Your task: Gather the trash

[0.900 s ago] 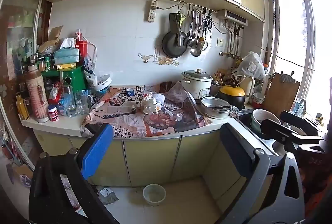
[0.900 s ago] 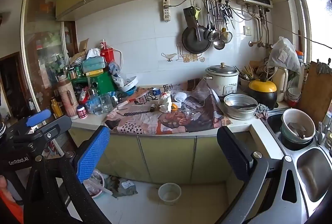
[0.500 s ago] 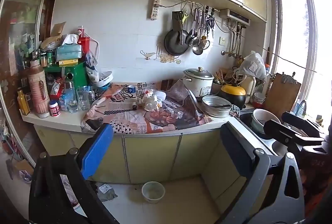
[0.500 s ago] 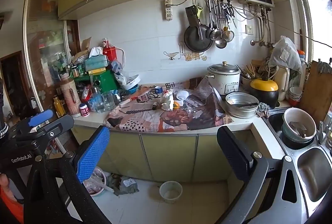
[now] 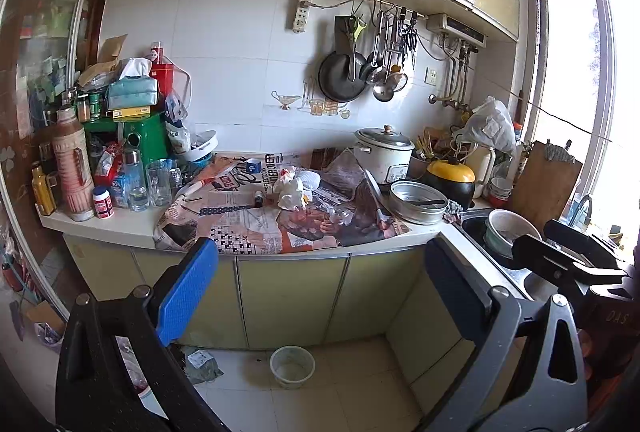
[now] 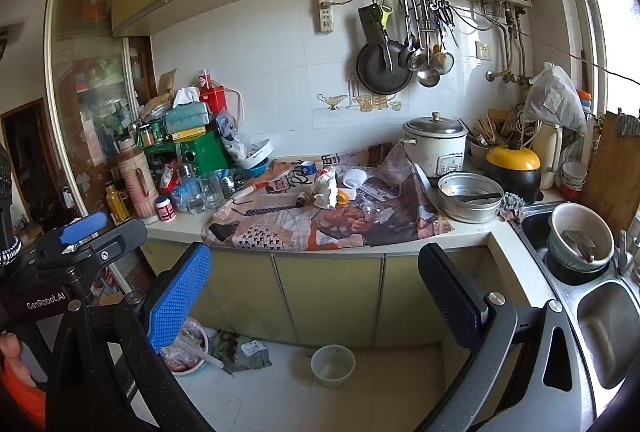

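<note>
Left wrist: crumpled tissue (image 5: 291, 192) lies well beyond wide-apart tongs (image 5: 320, 292).

From my right gripper (image 6: 316, 296), jaws wide and empty, I see crumpled white paper (image 6: 326, 188) on the newspaper-covered counter (image 6: 176, 226) far ahead, a small bucket (image 6: 333, 365) on the near floor, and the sink (image 6: 610, 336) at right.

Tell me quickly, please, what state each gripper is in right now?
Left gripper: open, holding nothing.
Right gripper: open, holding nothing.
</note>
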`<move>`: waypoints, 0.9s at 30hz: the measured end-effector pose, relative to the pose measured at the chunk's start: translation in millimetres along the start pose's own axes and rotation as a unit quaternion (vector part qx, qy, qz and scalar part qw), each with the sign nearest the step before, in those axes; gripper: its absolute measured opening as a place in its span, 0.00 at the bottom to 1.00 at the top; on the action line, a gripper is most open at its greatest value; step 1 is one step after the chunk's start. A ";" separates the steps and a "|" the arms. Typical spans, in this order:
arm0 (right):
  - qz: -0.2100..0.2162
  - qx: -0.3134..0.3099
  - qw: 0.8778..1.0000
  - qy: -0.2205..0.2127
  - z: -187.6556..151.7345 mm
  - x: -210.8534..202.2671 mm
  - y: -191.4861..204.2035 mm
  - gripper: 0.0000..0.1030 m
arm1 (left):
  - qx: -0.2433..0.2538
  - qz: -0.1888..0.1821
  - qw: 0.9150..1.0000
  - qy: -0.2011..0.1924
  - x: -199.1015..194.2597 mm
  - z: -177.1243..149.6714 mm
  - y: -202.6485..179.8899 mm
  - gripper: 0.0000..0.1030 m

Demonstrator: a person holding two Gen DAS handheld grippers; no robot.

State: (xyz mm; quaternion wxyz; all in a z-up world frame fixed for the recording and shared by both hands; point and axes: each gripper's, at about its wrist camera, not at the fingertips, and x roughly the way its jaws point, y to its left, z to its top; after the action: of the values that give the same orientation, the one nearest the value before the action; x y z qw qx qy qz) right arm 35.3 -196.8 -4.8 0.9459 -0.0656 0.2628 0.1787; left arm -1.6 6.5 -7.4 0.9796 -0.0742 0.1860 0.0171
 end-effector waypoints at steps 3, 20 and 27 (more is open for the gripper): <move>0.001 -0.001 1.000 -0.001 -1.3 0.0 -0.5 1.00 | 0.001 -0.001 1.000 0.002 2.4 0.0 1.1 1.00; 0.000 -0.001 1.000 -0.002 -1.2 3.3 -0.8 1.00 | 0.003 -0.006 1.000 0.008 9.9 5.3 1.9 1.00; -0.001 0.000 1.000 0.000 0.9 5.7 0.2 1.00 | 0.003 -0.009 1.000 0.009 12.2 6.8 2.0 1.00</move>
State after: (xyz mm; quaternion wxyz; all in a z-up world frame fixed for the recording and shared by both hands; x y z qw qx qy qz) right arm 40.2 -194.7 -7.0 0.9459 -0.0656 0.2632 0.1779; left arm 12.0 9.6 -5.8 0.9783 -0.0725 0.1939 0.0073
